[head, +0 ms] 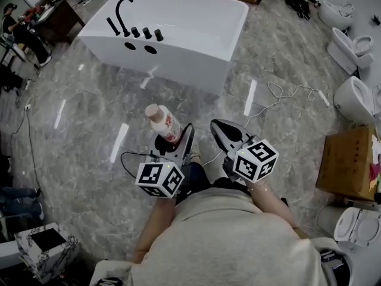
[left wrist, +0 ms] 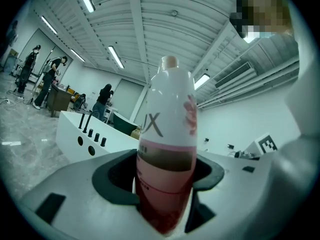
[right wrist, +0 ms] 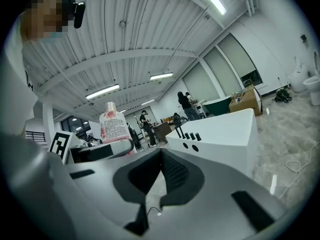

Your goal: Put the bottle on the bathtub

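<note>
Carrying the bottle [left wrist: 167, 134] toward the tub appears to be the step in hand. The left gripper [head: 176, 140] has its jaws clamped on the bottle's lower body and holds it upright, close in front of the person and above the marbled floor [head: 89, 118]. The white bathtub [head: 196, 16] stands well apart, farther ahead. The right gripper [right wrist: 161, 151] has its jaws drawn together with nothing between them. The next move likely calls for closing that gap and setting the base flat on the tub's broad ledge near the black faucet [head: 122, 14]. The jaws should part only once the bottle stands by itself. It has a pale cap, a white upper body with large letters and a pink floral print. Its lower part is reddish-pink under a dark band.
</note>
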A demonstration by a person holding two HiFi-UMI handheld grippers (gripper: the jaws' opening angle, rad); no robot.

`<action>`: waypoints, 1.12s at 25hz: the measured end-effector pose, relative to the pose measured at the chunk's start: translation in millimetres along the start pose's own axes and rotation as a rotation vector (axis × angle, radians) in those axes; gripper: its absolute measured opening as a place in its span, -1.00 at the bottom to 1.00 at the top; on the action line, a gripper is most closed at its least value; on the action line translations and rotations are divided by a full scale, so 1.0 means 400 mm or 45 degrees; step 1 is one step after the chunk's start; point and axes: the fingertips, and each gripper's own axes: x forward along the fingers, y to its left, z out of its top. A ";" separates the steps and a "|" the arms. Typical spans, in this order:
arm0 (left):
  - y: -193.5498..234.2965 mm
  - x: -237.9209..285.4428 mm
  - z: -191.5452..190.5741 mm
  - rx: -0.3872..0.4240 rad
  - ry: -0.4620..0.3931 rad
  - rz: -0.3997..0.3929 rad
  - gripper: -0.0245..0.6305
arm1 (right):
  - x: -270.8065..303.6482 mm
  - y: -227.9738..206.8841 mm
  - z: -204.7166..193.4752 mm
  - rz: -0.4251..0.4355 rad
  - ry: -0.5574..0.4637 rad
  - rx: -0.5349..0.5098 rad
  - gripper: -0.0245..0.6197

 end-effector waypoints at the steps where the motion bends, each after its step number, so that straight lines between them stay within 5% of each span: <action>1: 0.026 0.027 0.017 0.000 -0.001 -0.004 -0.07 | 0.036 -0.017 0.015 -0.004 -0.004 0.003 -0.93; 16: 0.376 0.355 0.228 0.055 0.026 -0.080 -0.07 | 0.487 -0.184 0.202 -0.066 0.022 0.001 -0.93; 28: 0.507 0.499 0.247 -0.004 0.051 -0.013 -0.07 | 0.660 -0.281 0.257 -0.025 0.053 0.028 -0.93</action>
